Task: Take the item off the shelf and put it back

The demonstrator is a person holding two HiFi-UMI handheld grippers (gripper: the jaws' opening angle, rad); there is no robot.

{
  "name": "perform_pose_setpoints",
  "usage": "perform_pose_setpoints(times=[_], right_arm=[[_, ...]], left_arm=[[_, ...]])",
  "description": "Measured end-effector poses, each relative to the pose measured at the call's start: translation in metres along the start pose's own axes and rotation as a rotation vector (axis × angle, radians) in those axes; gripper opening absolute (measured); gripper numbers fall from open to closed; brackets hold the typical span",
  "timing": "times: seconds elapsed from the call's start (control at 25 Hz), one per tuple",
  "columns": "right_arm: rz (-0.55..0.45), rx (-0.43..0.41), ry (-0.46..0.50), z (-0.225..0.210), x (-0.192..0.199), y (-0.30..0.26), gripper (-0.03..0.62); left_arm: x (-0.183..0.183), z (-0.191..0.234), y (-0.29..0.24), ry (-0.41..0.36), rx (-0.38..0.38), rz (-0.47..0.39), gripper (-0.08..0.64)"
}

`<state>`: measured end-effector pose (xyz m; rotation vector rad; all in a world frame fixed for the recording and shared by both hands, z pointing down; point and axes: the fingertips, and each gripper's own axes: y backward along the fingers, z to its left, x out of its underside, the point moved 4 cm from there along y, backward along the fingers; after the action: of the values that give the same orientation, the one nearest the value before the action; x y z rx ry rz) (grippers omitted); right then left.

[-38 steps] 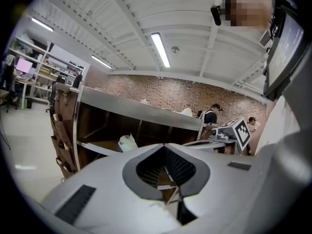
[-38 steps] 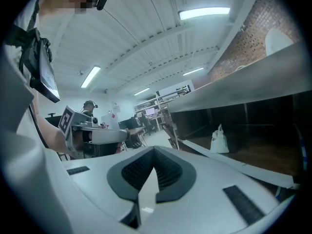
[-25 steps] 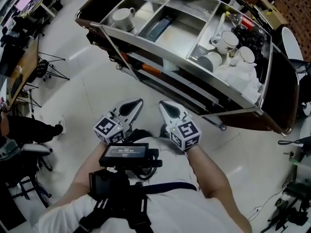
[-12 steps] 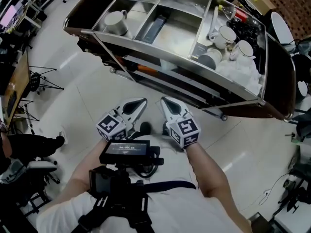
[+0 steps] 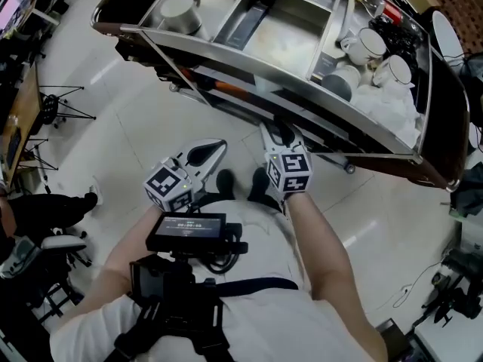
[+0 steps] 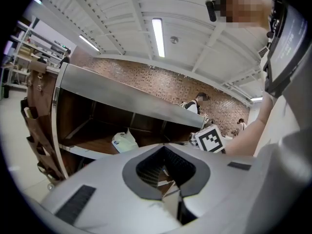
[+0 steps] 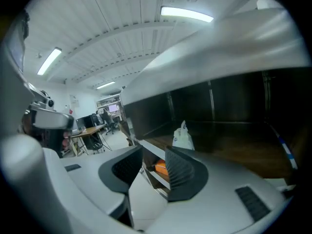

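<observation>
The left hand-held gripper [image 5: 215, 148] hung at the lower middle of the head view, its jaws together with nothing between them. Just right of it, the right hand-held gripper [image 5: 278, 130] reached toward the cart [image 5: 226, 51], which ran across the top of the frame. Its jaws were opening and held nothing; the gap between the pads showed only the shelf edge and an orange thing [image 7: 160, 168] on a lower level.

A white bag [image 7: 183, 136] stood on the wooden shelf [image 7: 234, 152] under the cart's steel top, at the centre of the right gripper view and well apart from both grippers. Whether the bag or the orange thing was the item could not be told.

Mugs [image 5: 367, 45] sat in the top tray's compartments at the upper right of the head view, and one more mug [image 5: 181, 10] at the upper left.
</observation>
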<state>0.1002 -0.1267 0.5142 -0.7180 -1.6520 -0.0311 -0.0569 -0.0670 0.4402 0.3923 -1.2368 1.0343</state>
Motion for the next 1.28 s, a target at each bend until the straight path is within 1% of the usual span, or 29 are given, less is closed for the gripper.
perform_pose_setpoints(times=[0.12, 0.24, 0.36, 0.52, 0.6, 0.72, 0.84, 0.96, 1.0, 1.04, 1.08, 1.12, 1.28], right_arm=[[0.027, 0.071, 0.001, -0.023, 0.012, -0.03, 0.197], [0.064, 0.141, 0.021, -0.046, 0.02, -0.061, 0.214], [0.101, 0.199, 0.017, -0.064, 0.028, -0.089, 0.224], [0.094, 0.225, 0.007, -0.072, 0.028, -0.109, 0.252], [0.086, 0.234, 0.0, -0.073, 0.026, -0.115, 0.279], [0.097, 0.256, 0.0, -0.078, 0.026, -0.123, 0.279], [0.141, 0.258, 0.043, -0.082, 0.029, -0.131, 0.276], [0.166, 0.251, 0.088, -0.082, 0.028, -0.133, 0.206], [0.164, 0.255, 0.094, -0.082, 0.027, -0.131, 0.2], [0.161, 0.263, 0.095, -0.082, 0.025, -0.129, 0.081], [0.157, 0.268, 0.094, -0.082, 0.024, -0.127, 0.049], [0.15, 0.268, 0.094, -0.082, 0.024, -0.125, 0.037], [0.135, 0.245, 0.097, -0.078, 0.024, -0.119, 0.028]], left_arm=[[0.013, 0.011, 0.003, 0.003, -0.031, -0.006, 0.011], [0.018, 0.012, 0.005, 0.028, -0.045, -0.014, 0.011], [0.023, 0.015, 0.011, 0.033, -0.062, -0.008, 0.011], [0.028, 0.017, 0.02, 0.04, -0.077, 0.008, 0.011], [0.031, 0.018, 0.024, 0.046, -0.086, 0.008, 0.011], [0.033, 0.019, 0.028, 0.049, -0.092, 0.009, 0.011], [0.036, 0.019, 0.034, 0.05, -0.096, 0.015, 0.011], [0.039, 0.021, 0.04, 0.053, -0.102, 0.025, 0.011], [0.04, 0.022, 0.042, 0.057, -0.105, 0.026, 0.011], [0.041, 0.022, 0.043, 0.06, -0.107, 0.026, 0.011], [0.041, 0.023, 0.044, 0.063, -0.109, 0.026, 0.011], [0.04, 0.023, 0.044, 0.065, -0.11, 0.024, 0.011], [0.037, 0.023, 0.041, 0.047, -0.098, 0.028, 0.011]])
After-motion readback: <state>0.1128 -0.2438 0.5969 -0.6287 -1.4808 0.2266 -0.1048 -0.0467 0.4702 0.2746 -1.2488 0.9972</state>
